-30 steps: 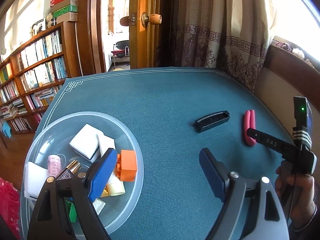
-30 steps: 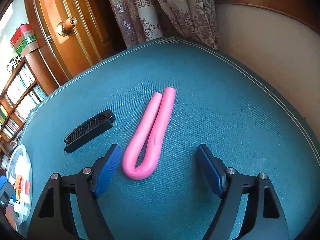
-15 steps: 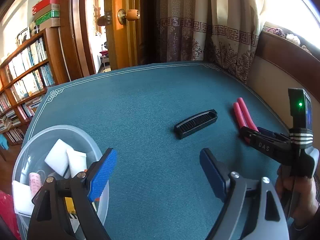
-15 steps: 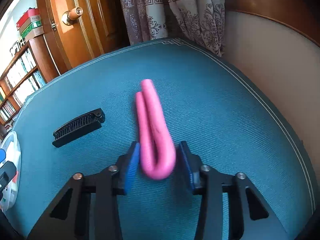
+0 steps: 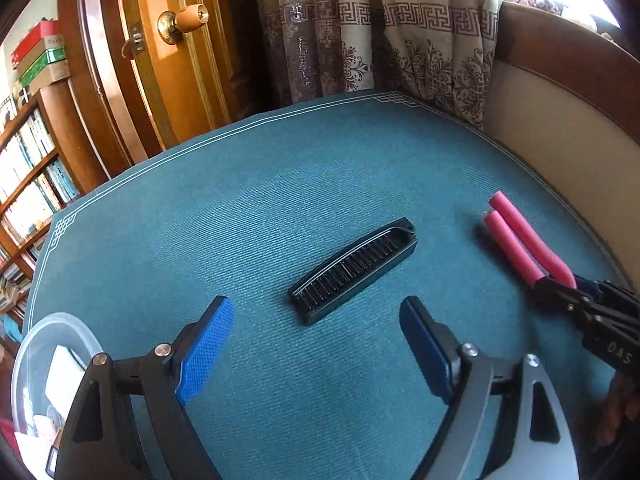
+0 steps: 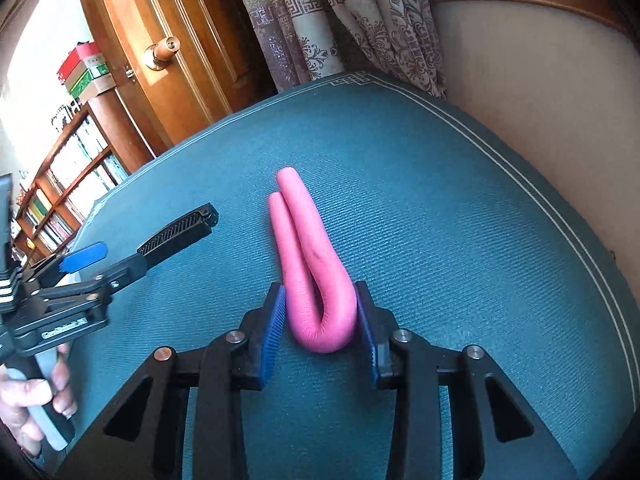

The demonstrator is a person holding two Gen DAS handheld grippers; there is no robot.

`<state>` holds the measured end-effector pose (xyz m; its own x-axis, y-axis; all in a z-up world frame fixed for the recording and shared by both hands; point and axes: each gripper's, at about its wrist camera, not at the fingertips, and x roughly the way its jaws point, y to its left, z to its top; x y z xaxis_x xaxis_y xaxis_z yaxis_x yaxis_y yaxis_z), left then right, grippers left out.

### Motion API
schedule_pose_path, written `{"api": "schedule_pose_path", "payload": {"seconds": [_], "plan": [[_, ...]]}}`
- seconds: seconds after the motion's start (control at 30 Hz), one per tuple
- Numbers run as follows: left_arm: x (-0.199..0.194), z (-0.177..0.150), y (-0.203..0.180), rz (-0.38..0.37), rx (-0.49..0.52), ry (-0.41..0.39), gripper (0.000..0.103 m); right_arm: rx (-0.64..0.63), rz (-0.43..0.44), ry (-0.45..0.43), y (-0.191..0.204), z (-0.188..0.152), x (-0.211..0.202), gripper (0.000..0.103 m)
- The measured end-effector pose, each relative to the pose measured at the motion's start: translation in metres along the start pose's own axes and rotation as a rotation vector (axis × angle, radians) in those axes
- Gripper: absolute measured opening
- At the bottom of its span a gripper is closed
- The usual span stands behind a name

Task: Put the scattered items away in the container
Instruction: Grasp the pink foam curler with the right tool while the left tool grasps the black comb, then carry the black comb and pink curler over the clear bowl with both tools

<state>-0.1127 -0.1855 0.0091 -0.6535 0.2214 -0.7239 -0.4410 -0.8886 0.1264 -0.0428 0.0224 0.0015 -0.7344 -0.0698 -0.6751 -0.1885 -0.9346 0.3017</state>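
The pink foam tube [image 6: 316, 264], bent double, is clamped at its bend by the right gripper [image 6: 320, 330] on the teal cloth [image 6: 440, 220]. The left gripper [image 5: 316, 348] is held wide apart, the black comb [image 5: 354, 270] lying just beyond its 2 pads. The bowl [image 5: 48, 340] sits at near left.
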Motion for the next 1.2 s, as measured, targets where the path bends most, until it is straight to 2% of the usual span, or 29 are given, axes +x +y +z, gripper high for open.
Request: {"api": "schedule_pose_path", "payload": {"seconds": [0.1, 0.27, 0.57, 0.77, 0.93, 1.03, 1.2], "plan": [[0.013, 0.005, -0.004, 0.007, 0.031, 0.017, 0.088, 0.011, 0.013, -0.002, -0.002, -0.001, 0.0, 0.037], [0.034, 0.012, -0.004, -0.026, 0.022, 0.06, 0.088, 0.024, 0.029, -0.005, -0.005, -0.002, -0.002, 0.037], [0.042, 0.021, -0.008, -0.03, 0.014, 0.046, 0.087, 0.036, 0.039, -0.008, -0.006, -0.003, -0.002, 0.037], [0.037, 0.02, -0.014, -0.042, 0.015, 0.027, 0.071, 0.041, 0.043, -0.01, -0.007, -0.003, -0.003, 0.037], [0.03, 0.016, -0.028, -0.019, 0.053, 0.006, 0.047, 0.046, 0.049, -0.011, -0.007, -0.003, -0.003, 0.037], [0.026, 0.014, -0.031, -0.023, 0.039, 0.003, 0.039, 0.05, 0.054, -0.012, -0.007, -0.003, -0.003, 0.037], [0.016, 0.004, -0.032, -0.044, 0.011, 0.004, 0.032, 0.055, 0.061, -0.013, -0.008, -0.003, -0.003, 0.037]]}}
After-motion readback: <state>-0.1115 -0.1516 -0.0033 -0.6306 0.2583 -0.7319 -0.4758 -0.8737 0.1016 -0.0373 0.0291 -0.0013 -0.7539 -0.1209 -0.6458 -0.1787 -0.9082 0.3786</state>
